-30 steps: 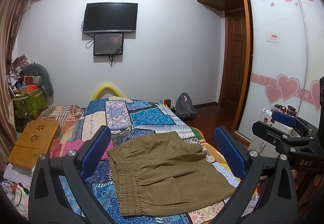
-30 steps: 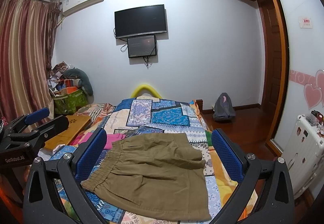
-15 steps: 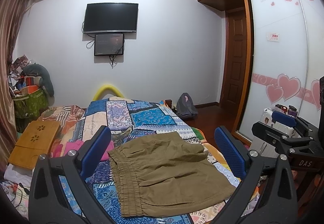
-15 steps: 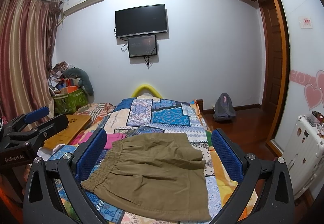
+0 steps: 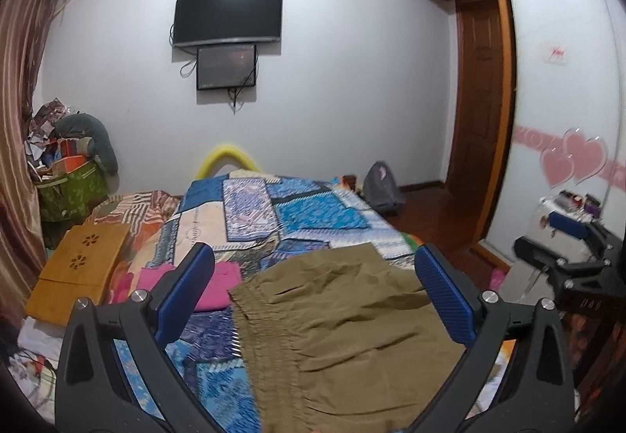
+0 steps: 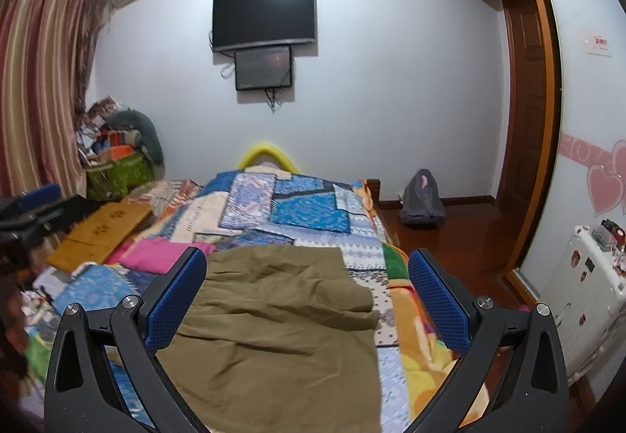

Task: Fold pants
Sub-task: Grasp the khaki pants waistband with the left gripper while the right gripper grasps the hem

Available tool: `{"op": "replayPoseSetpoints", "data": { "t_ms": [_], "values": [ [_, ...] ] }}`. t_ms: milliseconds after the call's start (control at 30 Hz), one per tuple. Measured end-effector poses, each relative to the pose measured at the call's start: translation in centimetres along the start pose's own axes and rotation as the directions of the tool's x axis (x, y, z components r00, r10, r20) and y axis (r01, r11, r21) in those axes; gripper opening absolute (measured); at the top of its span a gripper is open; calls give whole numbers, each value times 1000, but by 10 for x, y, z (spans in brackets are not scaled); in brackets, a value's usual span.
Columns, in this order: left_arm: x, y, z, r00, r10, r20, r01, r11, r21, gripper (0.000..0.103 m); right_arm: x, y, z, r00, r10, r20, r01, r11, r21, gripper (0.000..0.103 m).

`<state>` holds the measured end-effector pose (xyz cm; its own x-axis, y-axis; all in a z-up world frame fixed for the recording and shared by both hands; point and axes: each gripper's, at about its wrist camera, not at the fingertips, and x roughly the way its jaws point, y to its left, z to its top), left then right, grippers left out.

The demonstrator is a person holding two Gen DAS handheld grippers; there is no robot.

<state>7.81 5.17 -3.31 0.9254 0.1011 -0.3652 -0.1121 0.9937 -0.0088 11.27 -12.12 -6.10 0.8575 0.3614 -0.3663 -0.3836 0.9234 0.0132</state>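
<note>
Olive-brown pants [image 5: 344,331] lie spread on the patchwork quilt [image 5: 297,214] of the bed, elastic waistband toward the left, legs toward the right. They also show in the right wrist view [image 6: 281,323]. My left gripper [image 5: 313,292] is open and empty, held above the waistband side. My right gripper [image 6: 307,296] is open and empty, held above the leg side. The right gripper shows at the far right of the left wrist view [image 5: 567,261], and the left gripper at the far left of the right wrist view [image 6: 31,214].
A pink garment [image 5: 215,288] lies beside the waistband. A wooden lap table [image 5: 78,261] sits on the bed's left. A grey backpack [image 6: 420,200] rests on the floor by the wall. A white cabinet [image 6: 587,296] and wardrobe stand right.
Both grippers have moved forward and lower toward the pants, which now look larger between the fingers. The pants have not moved.
</note>
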Motion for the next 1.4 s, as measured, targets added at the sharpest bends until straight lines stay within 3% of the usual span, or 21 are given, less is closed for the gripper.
{"op": "replayPoseSetpoints", "data": {
  "t_ms": [267, 400, 533, 733, 867, 967, 1067, 1133, 1267, 1400],
  "values": [
    [95, 45, 4, 989, 99, -106, -95, 995, 39, 103, 64, -31, 6, 995, -49, -83, 50, 999, 13, 103],
    [153, 67, -10, 970, 158, -183, -149, 987, 60, 103, 102, -50, 7, 992, -1, -126, 8, 998, 55, 103],
    [212, 93, -35, 943, 173, -286, -168, 985, 41, 103, 140, -58, 6, 986, -59, -159, 62, 998, 16, 103],
    [281, 124, -71, 897, 154, -414, -160, 987, 19, 102, 200, -74, 1, 971, -66, -230, 62, 998, -21, 103],
    [316, 137, -90, 883, 89, -460, -99, 995, 2, 87, 243, -79, -4, 955, -19, -295, 5, 999, -49, 102],
    [336, 145, -106, 867, 65, -494, -77, 997, -4, 84, 274, -78, -11, 940, -25, -340, -13, 994, -110, 98],
    [350, 150, -119, 837, 34, -546, -48, 999, -12, 76, 301, -79, -19, 920, 5, -391, -53, 992, -112, 98],
    [358, 153, -129, 816, 7, -578, -33, 999, -35, 76, 318, -81, -25, 902, 32, -431, -75, 994, -84, 98],
    [366, 160, -138, 807, -44, -588, -16, 995, -97, 77, 348, -76, -34, 860, 46, -509, -108, 990, -93, 85],
    [374, 164, -143, 787, -92, -610, -3, 988, -153, 77, 369, -68, -41, 836, 61, -545, -146, 983, -113, 79]
  ]
}}
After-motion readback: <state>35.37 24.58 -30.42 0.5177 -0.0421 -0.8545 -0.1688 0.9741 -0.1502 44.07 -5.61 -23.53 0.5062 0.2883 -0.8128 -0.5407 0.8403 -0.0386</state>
